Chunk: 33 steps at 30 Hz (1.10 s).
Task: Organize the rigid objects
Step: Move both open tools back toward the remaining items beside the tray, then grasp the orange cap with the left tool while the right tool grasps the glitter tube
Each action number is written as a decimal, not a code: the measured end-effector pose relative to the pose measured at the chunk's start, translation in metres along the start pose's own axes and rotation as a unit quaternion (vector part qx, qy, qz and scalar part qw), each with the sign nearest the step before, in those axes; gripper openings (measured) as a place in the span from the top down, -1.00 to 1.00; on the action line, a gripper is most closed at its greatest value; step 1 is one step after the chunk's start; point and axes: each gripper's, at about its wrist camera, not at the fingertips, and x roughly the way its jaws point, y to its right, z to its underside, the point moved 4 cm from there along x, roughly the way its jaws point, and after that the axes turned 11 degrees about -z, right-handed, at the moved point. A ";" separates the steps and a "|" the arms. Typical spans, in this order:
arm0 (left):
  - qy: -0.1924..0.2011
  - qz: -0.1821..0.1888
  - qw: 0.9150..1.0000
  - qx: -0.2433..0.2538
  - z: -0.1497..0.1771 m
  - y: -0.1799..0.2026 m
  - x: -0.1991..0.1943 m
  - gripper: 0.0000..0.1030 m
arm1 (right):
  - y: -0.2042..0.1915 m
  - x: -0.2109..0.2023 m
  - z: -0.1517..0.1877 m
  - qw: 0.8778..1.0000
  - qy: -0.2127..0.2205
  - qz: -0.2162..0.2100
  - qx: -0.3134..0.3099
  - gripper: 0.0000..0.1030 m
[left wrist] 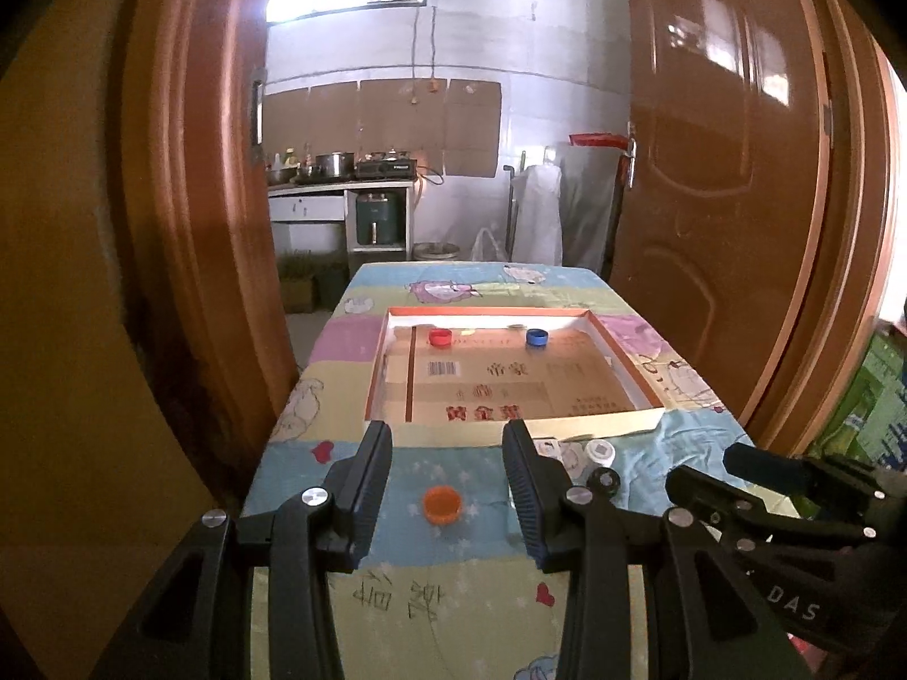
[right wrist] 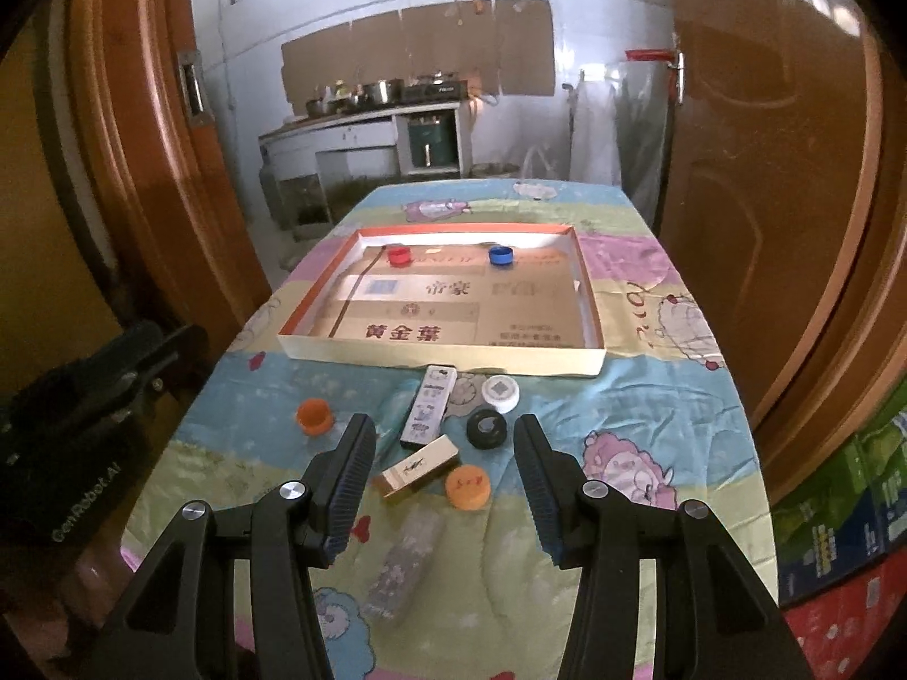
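An orange cap (left wrist: 443, 504) lies on the table (right wrist: 669, 430) near its left edge, apart from a cluster of a gold box (right wrist: 420, 467), an orange disc (right wrist: 467, 487), a black disc (right wrist: 486, 428), a white disc (right wrist: 500, 392) and a printed box (right wrist: 429, 413). Beyond them sits a shallow tray (right wrist: 442, 358) holding a red cap (right wrist: 398, 255) and a blue cap (right wrist: 500, 256) by its far wall. The left claw (left wrist: 448, 487) hangs wide and empty around the orange cap; the right claw (right wrist: 445, 481) hangs wide and empty over the cluster.

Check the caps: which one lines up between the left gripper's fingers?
The orange cap on the cloth, alone in front of the open left gripper. The red cap and blue cap sit far off inside the cardboard tray.
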 end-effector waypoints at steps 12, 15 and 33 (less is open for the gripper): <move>-0.008 0.002 1.000 -0.027 0.034 -0.018 0.012 0.21 | -0.003 0.020 0.044 0.999 -0.022 0.012 0.026 -0.02; -0.007 0.002 0.999 -0.032 0.039 -0.021 0.016 0.21 | -0.003 0.028 0.055 0.999 -0.028 0.012 0.033 -0.02; -0.045 0.022 0.999 -0.020 0.063 -0.014 0.063 0.21 | -0.006 0.074 0.086 0.997 -0.055 0.031 0.034 -0.02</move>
